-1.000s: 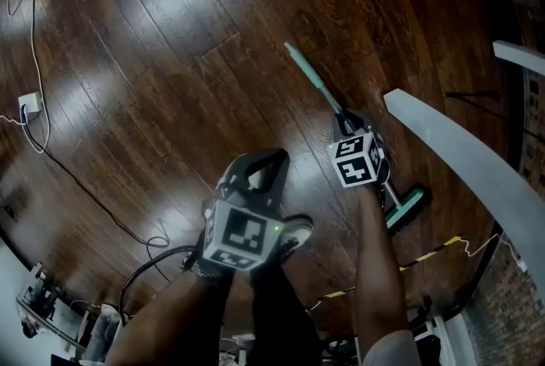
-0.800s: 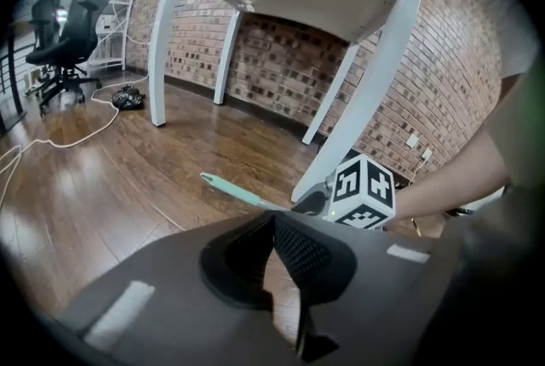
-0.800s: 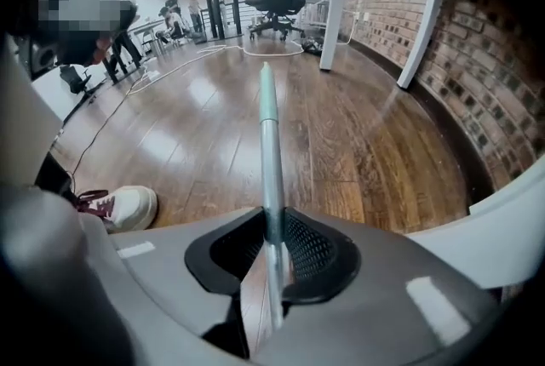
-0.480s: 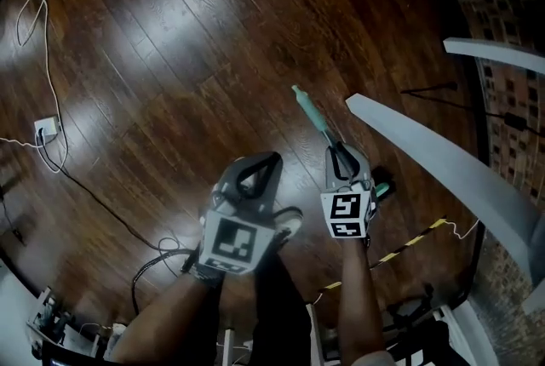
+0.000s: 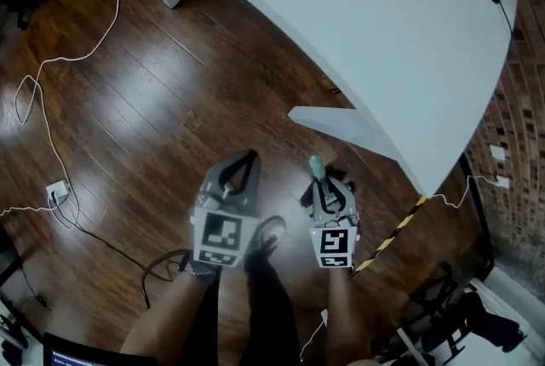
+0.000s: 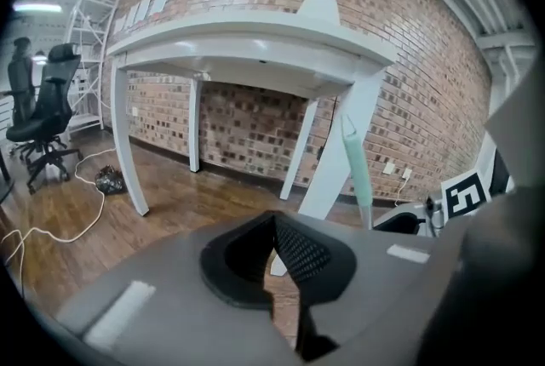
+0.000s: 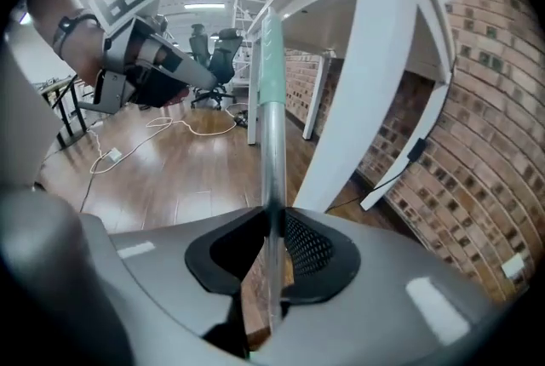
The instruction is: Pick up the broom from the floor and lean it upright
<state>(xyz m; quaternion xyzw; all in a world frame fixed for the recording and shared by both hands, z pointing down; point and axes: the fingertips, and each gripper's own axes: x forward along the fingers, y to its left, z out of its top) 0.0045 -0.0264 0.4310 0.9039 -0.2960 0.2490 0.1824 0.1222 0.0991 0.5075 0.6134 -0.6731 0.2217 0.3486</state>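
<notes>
Broom with a silver metal pole and mint-green grip (image 7: 272, 75) stands close to upright, clamped low on its pole in the right claw (image 5: 324, 188). Its long axis runs up beside the white desk (image 5: 366, 41). The left claw (image 5: 240, 168) hangs alongside, jaws together and empty.

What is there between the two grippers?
In the head view, the person's shoe on the wooden floor shows between the left gripper and the right gripper.
</notes>
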